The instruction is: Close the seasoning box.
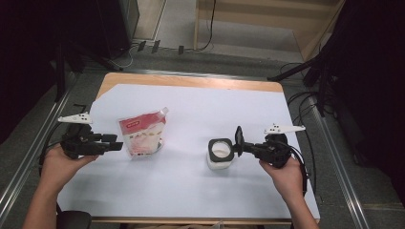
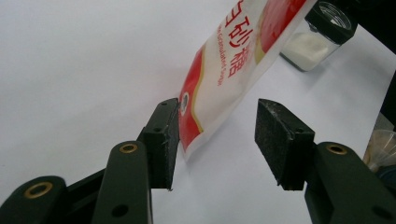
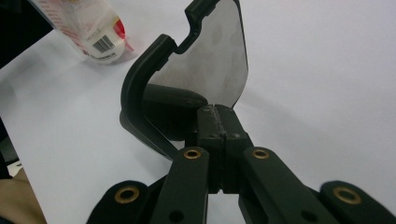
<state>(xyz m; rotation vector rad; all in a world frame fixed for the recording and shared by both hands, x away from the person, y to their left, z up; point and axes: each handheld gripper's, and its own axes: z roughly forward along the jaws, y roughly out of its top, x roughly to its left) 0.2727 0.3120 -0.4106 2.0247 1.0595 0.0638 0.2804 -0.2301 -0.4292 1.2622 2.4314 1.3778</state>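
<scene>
A red and white sugar pouch (image 1: 142, 136) stands left of the table's middle. My left gripper (image 1: 117, 141) is level at its left side. In the left gripper view the jaws are open around the pouch's lower corner (image 2: 205, 107); one pad (image 2: 163, 140) lies at its edge and the other stands apart. A clear square jar (image 1: 220, 153) with white granules stands right of the middle, its black hinged lid (image 1: 239, 137) raised. My right gripper (image 1: 243, 147) is shut on that lid (image 3: 205, 60), whose inner face is silvery. The jar (image 2: 317, 37) sits beyond the pouch.
A white sheet (image 1: 191, 191) covers the table, with a wooden strip (image 1: 191, 81) bare at the back. The pouch's base rests in a small clear round holder (image 3: 109, 51). Black stands and cables (image 1: 305, 102) lie on the floor to the right.
</scene>
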